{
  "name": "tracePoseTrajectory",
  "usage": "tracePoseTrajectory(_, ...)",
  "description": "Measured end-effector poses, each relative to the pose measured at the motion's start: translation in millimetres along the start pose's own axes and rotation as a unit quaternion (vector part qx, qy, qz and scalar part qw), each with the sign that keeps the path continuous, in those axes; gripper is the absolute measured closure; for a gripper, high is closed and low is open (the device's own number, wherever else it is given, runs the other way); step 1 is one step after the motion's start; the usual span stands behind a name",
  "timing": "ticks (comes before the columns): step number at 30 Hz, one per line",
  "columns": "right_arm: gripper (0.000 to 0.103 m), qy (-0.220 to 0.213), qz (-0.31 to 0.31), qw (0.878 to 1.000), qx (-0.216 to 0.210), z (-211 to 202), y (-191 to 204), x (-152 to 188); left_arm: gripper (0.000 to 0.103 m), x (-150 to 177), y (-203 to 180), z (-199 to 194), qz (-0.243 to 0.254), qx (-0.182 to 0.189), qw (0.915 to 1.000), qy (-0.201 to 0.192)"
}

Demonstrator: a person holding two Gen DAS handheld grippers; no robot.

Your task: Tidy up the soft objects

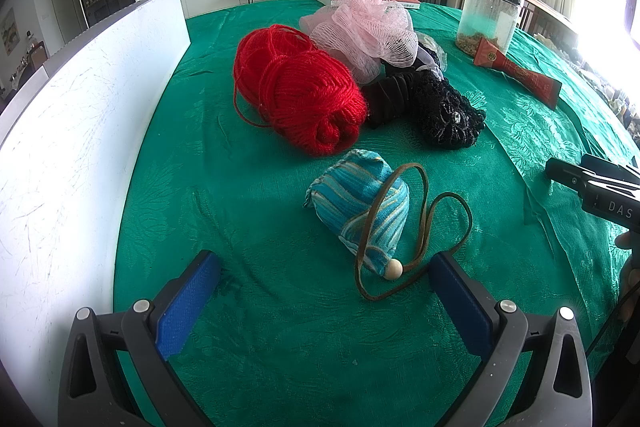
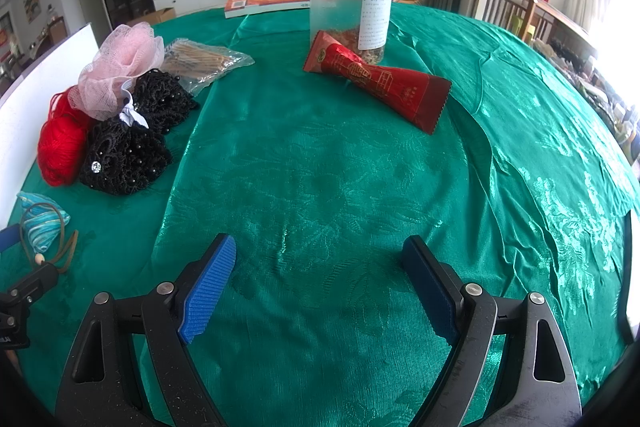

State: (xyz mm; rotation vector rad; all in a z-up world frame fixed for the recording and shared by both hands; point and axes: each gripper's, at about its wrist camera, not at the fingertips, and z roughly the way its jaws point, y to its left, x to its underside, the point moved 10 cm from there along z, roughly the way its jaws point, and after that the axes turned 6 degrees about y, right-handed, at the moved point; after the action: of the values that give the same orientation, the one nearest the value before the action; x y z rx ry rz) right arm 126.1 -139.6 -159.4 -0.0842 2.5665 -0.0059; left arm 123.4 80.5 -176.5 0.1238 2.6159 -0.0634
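Both jaws spread, empty. I judge striped pouch (image 1: 360, 207) light, floppy; grab bunched body, left gripper (image 1: 324, 291), avoid cord (image 1: 424, 227).

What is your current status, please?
Left gripper open, right gripper open, both empty. Striped blue pouch ahead of left, apart from red yarn. Path unobstructed.

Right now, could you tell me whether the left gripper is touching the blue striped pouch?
Apart. In the left wrist view, the open left gripper shows green tablecloth between its pads and the blue striped pouch; only the brown cord lies near the right pad.
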Motion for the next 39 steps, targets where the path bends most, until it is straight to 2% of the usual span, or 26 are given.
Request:
tracePoseTrajectory(3,0.016,0.0,0.0,1.0,-0.001,0,0,0,0.0,1,0,-1,0.001,-0.001,1.0,0.002)
tracePoseTrajectory(5,0.015,0.001,0.0,1.0,-0.002,0,1,1,0.0,5,3,-4,-0.003,-0.001,0.9999,0.017)
tracePoseTrajectory(9,0.015,0.002,-0.012,1.0,-0.02,-3,8,3,0.0,23,6,-20,-0.016,0.029,0.9992,0.021)
tracePoseTrajectory(12,0.016,-0.015,-0.028,0.995,-0.096,-16,43,-2,0.0,35,7,-32,-0.014,0.04,0.999,0.017)
tracePoseTrajectory(14,0.016,-0.023,-0.04,0.991,-0.123,-20,68,-15,0.0,38,8,-39,-0.014,0.042,0.9989,0.015)
tracePoseTrajectory(18,0.016,-0.003,-0.053,0.984,-0.17,-4,112,-56,0.0,38,10,-45,-0.023,0.05,0.9984,0.014)
tracePoseTrajectory(22,0.018,0.074,-0.082,0.976,-0.188,31,139,-63,0.0,39,10,-51,-0.016,0.051,0.9985,0.014)
tracePoseTrajectory(23,0.026,0.075,-0.084,0.975,-0.193,31,137,-60,0.0,39,9,-53,-0.012,0.05,0.9986,0.011)
tracePoseTrajectory(24,0.058,0.066,-0.088,0.975,-0.192,28,130,-57,0.0,39,9,-53,-0.008,0.049,0.9987,0.009)
tracePoseTrajectory(25,0.077,0.072,-0.085,0.974,-0.198,27,122,-51,0.0,39,8,-52,-0.005,0.048,0.9988,0.01)
tracePoseTrajectory(26,0.08,0.072,-0.07,0.973,-0.208,23,110,-47,0.0,40,7,-49,-0.002,0.049,0.9987,0.013)
tracePoseTrajectory(31,0.086,0.026,-0.018,0.985,-0.168,-12,24,-28,0.0,27,-4,-37,0.0,0.064,0.9978,0.018)
tracePoseTrajectory(32,0.091,0.016,0.004,0.988,-0.153,-17,5,-23,0.0,20,-8,-35,0.001,0.069,0.9975,0.013)
tracePoseTrajectory(36,0.09,-0.003,0.081,0.991,-0.103,-34,-52,-2,0.0,-11,-17,-14,-0.012,0.066,0.9976,0.016)
tracePoseTrajectory(37,0.089,-0.003,0.084,0.992,-0.096,-36,-58,1,0.0,-17,-17,-6,-0.021,0.065,0.9975,0.02)
tracePoseTrajectory(38,0.081,-0.002,0.085,0.993,-0.084,-38,-62,3,0.0,-19,-18,0,-0.027,0.061,0.9975,0.026)
tracePoseTrajectory(39,0.056,-0.003,0.086,0.993,-0.082,-40,-65,3,0.001,-22,-18,6,-0.027,0.054,0.9978,0.028)
